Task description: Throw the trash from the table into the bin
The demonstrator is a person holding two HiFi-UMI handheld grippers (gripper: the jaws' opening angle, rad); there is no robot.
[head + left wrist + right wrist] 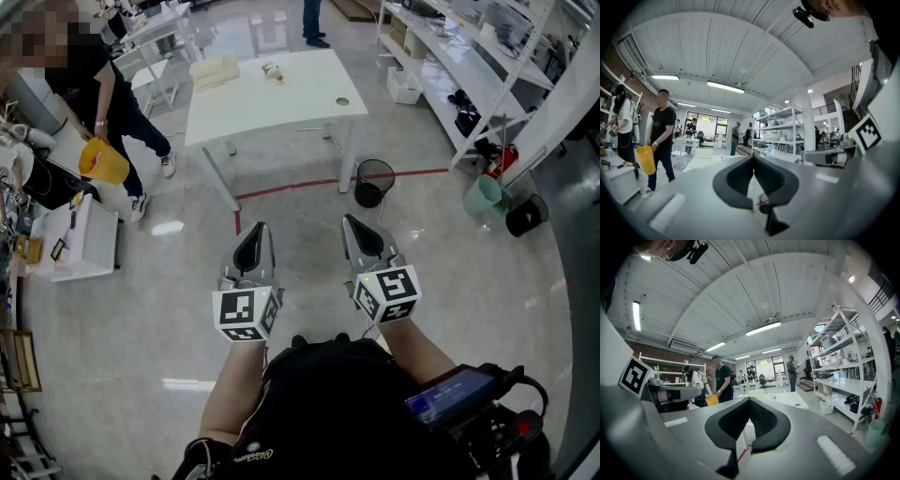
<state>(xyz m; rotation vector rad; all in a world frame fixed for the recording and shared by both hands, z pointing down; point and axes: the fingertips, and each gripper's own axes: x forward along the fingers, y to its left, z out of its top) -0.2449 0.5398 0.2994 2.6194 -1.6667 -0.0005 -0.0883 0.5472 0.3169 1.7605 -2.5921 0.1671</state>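
Observation:
A white table [300, 105] stands ahead across the floor. On its far side lie a small crumpled piece of trash [273, 70] and a beige padded packet [214, 71]. A black mesh bin [373, 182] stands on the floor by the table's near right leg. My left gripper [255, 234] and right gripper [361, 232] are held level, side by side, well short of the table. Both are shut with nothing between the jaws. In the left gripper view the shut pads [740, 177] partly hide the bin [764, 206]. The right gripper view shows the table [797, 400] beyond its pads [761, 420].
A person [103, 103] with a yellow container [103, 161] stands left of the table. A low white cabinet [80, 239] is at the left. Shelving [487, 66] runs along the right, with a teal bucket [483, 197] and a black bucket [525, 216]. Red tape [300, 187] crosses the floor.

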